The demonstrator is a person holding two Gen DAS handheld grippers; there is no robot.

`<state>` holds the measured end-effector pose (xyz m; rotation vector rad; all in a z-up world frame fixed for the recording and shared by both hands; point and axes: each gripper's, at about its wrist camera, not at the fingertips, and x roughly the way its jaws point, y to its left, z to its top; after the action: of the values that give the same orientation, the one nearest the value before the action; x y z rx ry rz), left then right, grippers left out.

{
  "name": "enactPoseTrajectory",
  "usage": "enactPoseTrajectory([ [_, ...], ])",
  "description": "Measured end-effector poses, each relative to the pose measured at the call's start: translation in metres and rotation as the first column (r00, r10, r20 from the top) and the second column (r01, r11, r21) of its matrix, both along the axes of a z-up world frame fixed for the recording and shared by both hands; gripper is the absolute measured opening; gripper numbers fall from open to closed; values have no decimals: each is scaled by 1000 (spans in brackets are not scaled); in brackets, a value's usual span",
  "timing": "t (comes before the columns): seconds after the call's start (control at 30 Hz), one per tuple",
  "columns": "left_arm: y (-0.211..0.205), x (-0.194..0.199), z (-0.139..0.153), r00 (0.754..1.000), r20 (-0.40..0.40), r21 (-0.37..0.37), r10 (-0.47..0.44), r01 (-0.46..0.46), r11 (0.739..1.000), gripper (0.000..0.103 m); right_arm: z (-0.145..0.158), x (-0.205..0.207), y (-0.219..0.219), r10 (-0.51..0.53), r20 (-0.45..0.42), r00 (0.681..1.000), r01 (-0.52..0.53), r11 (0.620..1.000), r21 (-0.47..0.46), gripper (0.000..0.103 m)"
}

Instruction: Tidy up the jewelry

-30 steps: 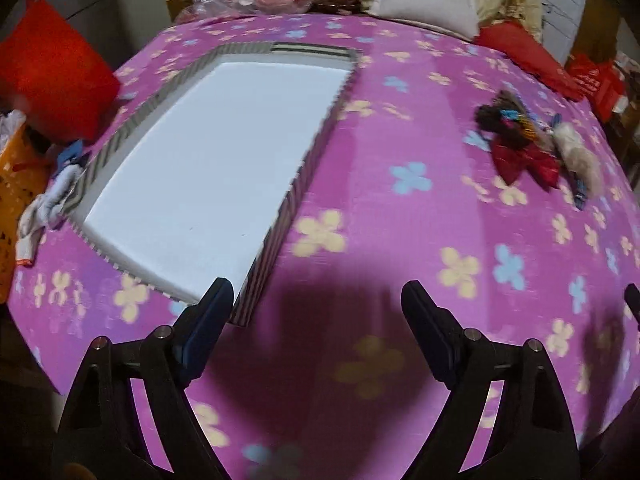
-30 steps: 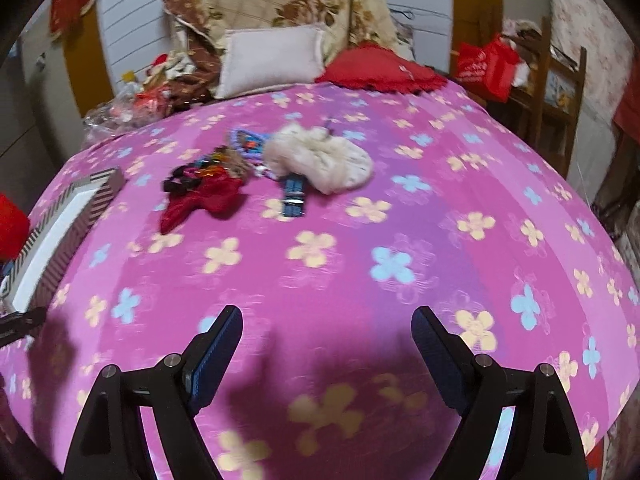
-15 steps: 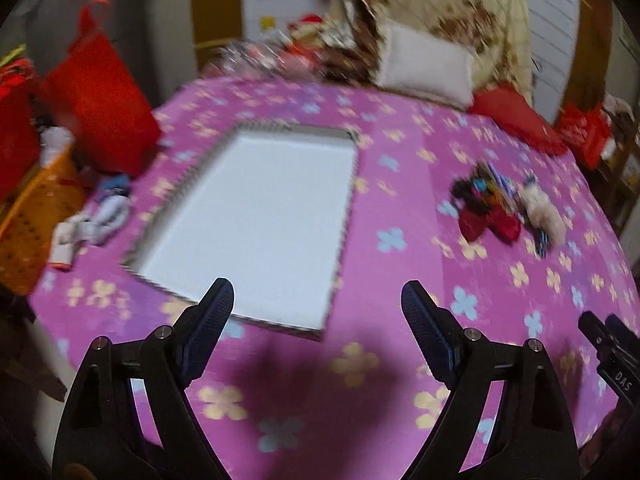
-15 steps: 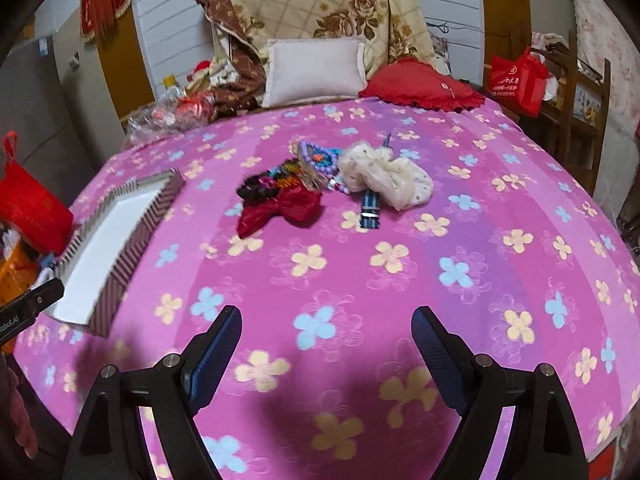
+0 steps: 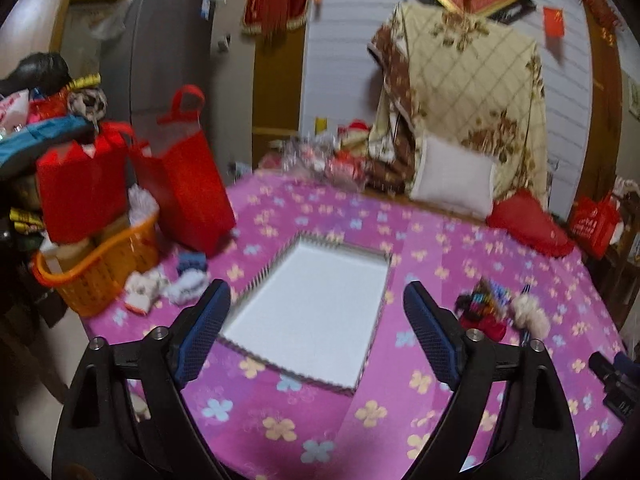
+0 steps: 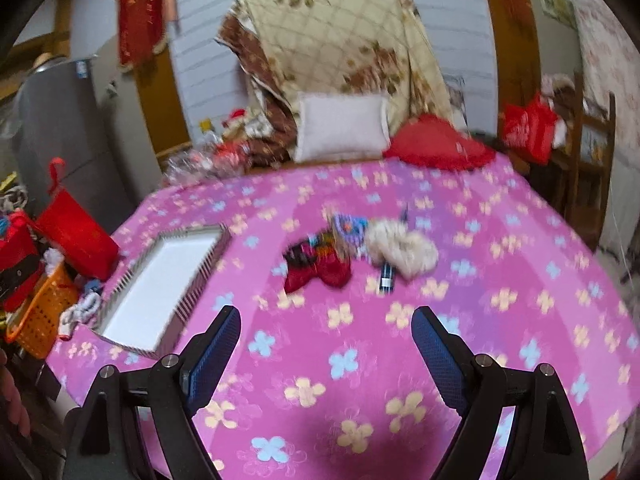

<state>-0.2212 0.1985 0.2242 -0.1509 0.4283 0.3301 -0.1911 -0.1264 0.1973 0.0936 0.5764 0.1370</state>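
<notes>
Above the bench (image 6: 500, 240), the left tongs (image 5: 316, 328) are opening with nothing between them, and the right tongs (image 6: 326, 344) stand wide and empty. Beyond the left tongs lies a striped tray (image 5: 316, 312) with a white floor. Well to its right sits the jewelry pile (image 6: 352, 248): a red bow (image 6: 316, 274), beads and a fluffy cream scrunchie (image 6: 404, 250).

Domestic room: floral pink tablecloth (image 6: 360, 360) on the table, pillow (image 6: 340, 128), quilt (image 6: 332, 32), refrigerator (image 5: 168, 60), red wall ornaments.
</notes>
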Motion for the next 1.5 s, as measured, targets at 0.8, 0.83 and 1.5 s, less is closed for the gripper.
enactPoseTrajectory([
  [0.8,-77,114,-102,906,-357,47,-226,260,965,101,-64,92,-51,-102,-67,992,99,993,-58,96],
  [0.83,-80,120,-108,896,-373,38,-241,274,961,98,-69,99,-56,-111,-71,991,106,993,-60,96],
  [1.5,-128,253,-160,748,-490,-220,-447,391,894,76,-131,206,-110,-37,-186,982,50,997,64,72],
])
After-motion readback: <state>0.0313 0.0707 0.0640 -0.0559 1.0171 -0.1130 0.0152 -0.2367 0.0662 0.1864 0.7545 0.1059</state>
